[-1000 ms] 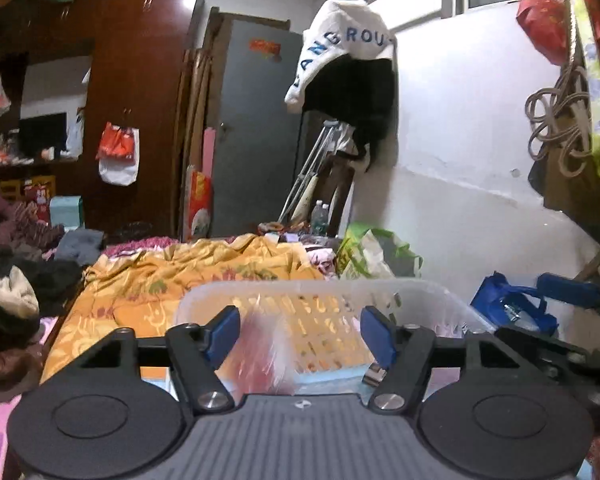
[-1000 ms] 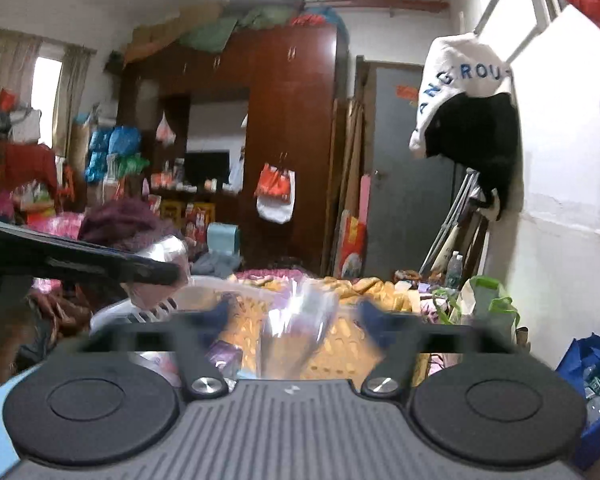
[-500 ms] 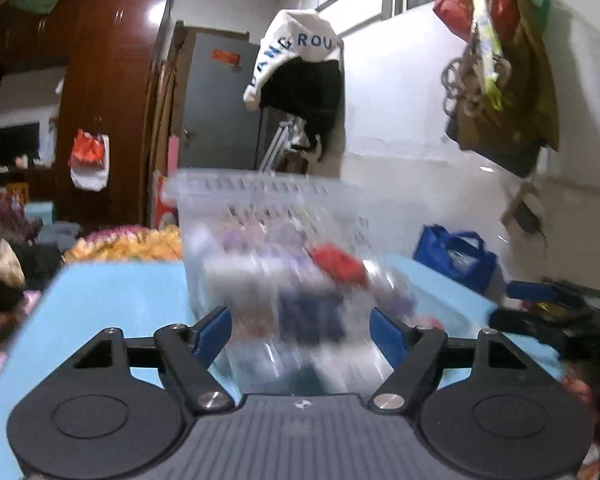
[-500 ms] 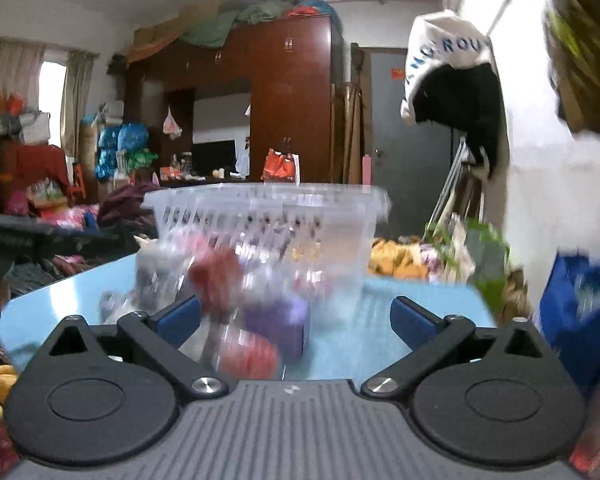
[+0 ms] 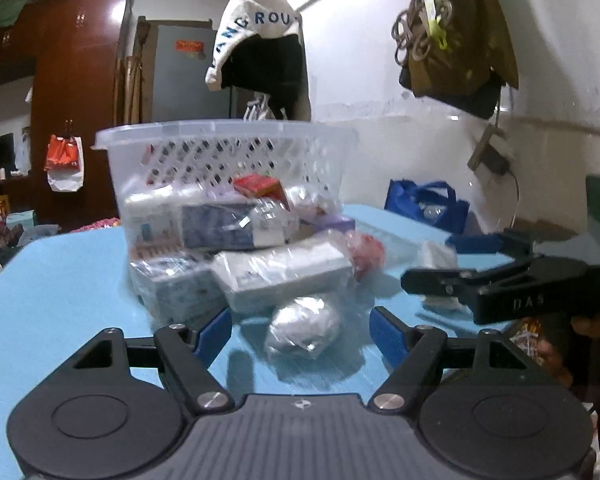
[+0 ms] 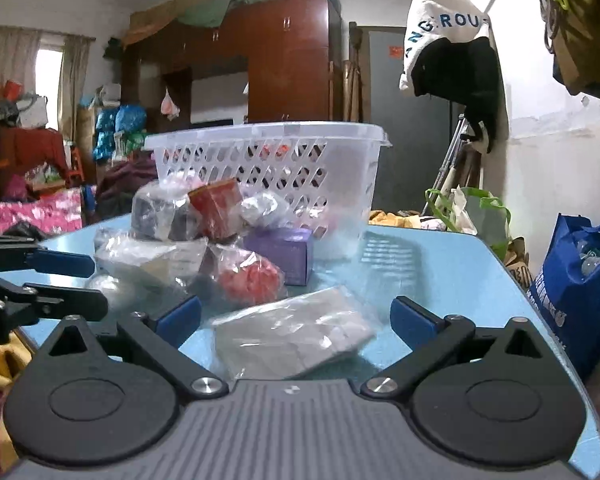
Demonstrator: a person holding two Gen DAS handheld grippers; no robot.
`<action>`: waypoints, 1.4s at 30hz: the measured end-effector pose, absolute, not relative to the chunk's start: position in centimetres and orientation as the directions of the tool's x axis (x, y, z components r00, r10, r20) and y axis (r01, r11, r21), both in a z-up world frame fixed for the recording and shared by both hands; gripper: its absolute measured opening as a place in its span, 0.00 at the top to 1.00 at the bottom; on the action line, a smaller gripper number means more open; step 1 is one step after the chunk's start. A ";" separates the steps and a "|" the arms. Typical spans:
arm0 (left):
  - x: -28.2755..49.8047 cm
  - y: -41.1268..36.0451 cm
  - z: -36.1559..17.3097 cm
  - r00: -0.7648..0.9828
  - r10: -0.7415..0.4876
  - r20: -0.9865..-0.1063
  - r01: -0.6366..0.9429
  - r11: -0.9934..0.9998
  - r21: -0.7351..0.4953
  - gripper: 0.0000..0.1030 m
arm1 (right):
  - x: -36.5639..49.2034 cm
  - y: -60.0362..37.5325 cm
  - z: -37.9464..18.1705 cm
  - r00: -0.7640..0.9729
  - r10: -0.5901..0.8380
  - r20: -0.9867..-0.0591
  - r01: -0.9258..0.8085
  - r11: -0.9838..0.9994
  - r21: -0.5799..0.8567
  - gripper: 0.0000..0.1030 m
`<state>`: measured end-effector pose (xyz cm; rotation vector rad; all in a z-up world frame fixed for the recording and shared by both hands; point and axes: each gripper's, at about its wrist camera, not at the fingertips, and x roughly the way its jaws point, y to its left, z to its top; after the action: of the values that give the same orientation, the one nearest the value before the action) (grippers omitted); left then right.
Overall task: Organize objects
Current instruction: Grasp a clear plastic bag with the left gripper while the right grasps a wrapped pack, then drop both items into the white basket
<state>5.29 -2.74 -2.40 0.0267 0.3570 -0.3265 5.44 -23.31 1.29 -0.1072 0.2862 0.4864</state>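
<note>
A clear plastic basket (image 5: 228, 148) (image 6: 268, 152) stands on the blue table (image 5: 60, 280) (image 6: 440, 264). A pile of plastic-wrapped packets and small boxes lies in front of it, with a red box (image 5: 260, 186) (image 6: 216, 204), a purple box (image 6: 284, 248), a red bundle (image 6: 252, 280) and a white wrapped ball (image 5: 304, 320). My left gripper (image 5: 300, 332) is open with the ball between its fingers. My right gripper (image 6: 296, 316) is open around a flat clear packet (image 6: 292, 332). Each gripper shows in the other's view, the right one (image 5: 460, 264) and the left one (image 6: 60, 280).
A blue bag (image 5: 426, 204) (image 6: 576, 280) sits off the table's right side by the white wall. A bed with an orange cover and piles of clothes lie beyond the table. Bags hang on the wall (image 5: 456, 48) at upper right.
Both grippers dropped from above the basket to table level. The basket now stands behind the pile of packets. The view was blurred half a second ago and is steady now.
</note>
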 end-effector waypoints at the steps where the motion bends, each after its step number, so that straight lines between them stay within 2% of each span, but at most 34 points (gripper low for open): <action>1: 5.4 -2.9 -2.6 0.885 -0.305 -0.351 0.316 0.948 -0.028 0.24 | 5.4 -23.3 1.3 0.843 0.450 -0.294 -0.479 0.877 -0.030 0.03; 2: 5.4 -3.0 -2.7 0.887 -0.302 -0.349 0.313 0.949 -0.026 0.29 | 5.4 -23.3 1.3 0.840 0.456 -0.294 -0.485 0.874 -0.029 0.06; 4: 5.2 -3.3 -3.0 0.892 -0.296 -0.342 0.310 0.951 -0.012 0.50 | 5.3 -23.1 1.2 0.842 0.449 -0.300 -0.482 0.875 -0.044 0.13; 5: 5.1 -3.4 -3.0 0.893 -0.299 -0.337 0.315 0.949 -0.008 0.55 | 5.1 -23.1 1.1 0.845 0.443 -0.299 -0.478 0.877 -0.050 0.16; 14: 2.4 -1.5 -1.8 0.925 -0.291 -0.245 0.303 0.953 0.009 0.56 | 4.4 -23.0 1.7 0.846 0.458 -0.273 -0.488 0.871 -0.053 0.18; 26: 2.8 3.1 -0.7 0.952 -0.236 -0.193 0.227 0.972 -0.066 0.56 | 4.6 -22.6 2.9 0.844 0.473 -0.254 -0.492 0.871 -0.013 0.18; 31: 3.4 4.6 0.2 0.962 -0.219 -0.163 0.204 0.973 -0.106 0.56 | 4.5 -22.5 4.2 0.855 0.472 -0.217 -0.488 0.872 -0.025 0.18; 37: 6.2 6.3 5.6 0.969 -0.231 -0.083 0.216 0.963 -0.164 0.56 | 5.5 -21.7 9.7 0.858 0.499 -0.120 -0.507 0.860 -0.053 0.18; 40: 9.4 6.1 9.1 0.965 -0.248 -0.084 0.230 0.956 -0.180 0.56 | 7.4 -20.6 13.3 0.859 0.506 -0.080 -0.511 0.856 -0.075 0.18; 42: 12.7 5.6 11.4 0.958 -0.259 -0.122 0.236 0.955 -0.181 0.56 | 9.9 -19.5 15.5 0.865 0.495 -0.080 -0.501 0.862 -0.075 0.18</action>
<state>12.71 5.56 11.44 -0.1658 0.1458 -0.2522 9.93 -19.54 15.55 -0.0946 0.0584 0.5227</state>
